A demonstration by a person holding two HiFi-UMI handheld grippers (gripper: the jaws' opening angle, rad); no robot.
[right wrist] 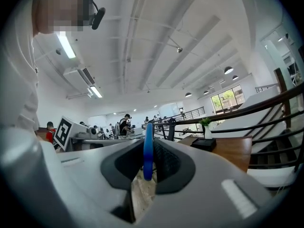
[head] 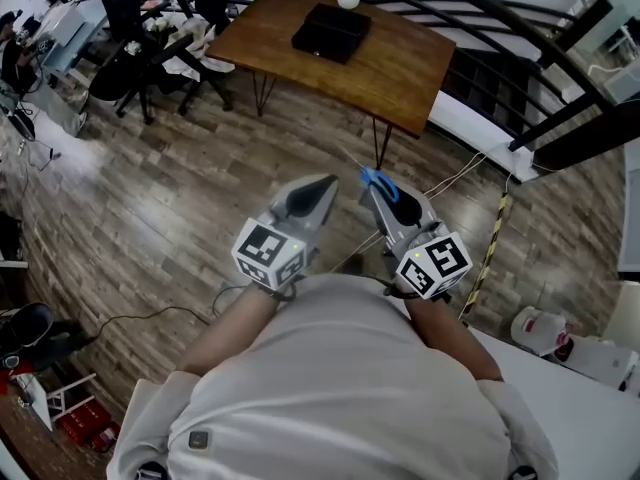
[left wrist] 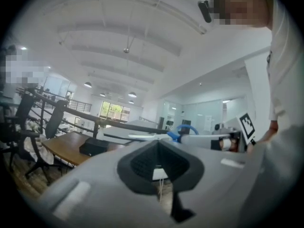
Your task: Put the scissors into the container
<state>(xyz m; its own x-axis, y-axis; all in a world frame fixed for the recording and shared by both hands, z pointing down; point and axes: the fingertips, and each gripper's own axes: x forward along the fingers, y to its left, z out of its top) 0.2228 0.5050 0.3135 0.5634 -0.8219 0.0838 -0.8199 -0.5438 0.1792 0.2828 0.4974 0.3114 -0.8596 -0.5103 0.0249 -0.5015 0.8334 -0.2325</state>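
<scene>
Scissors (right wrist: 148,165) well apart from black container (head: 330,30)
Right claw (right wrist: 148,139) is pinching them; left claw (left wrist: 159,146) is pressing together; container is sitting on the counter (head: 400,68).

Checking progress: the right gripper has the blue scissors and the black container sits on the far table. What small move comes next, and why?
Probably carry the right gripper forward toward the wooden table, without loosening it. Its jaws are clamped on the blue scissors, and the black container sits across the floor, likely out of reach.
</scene>
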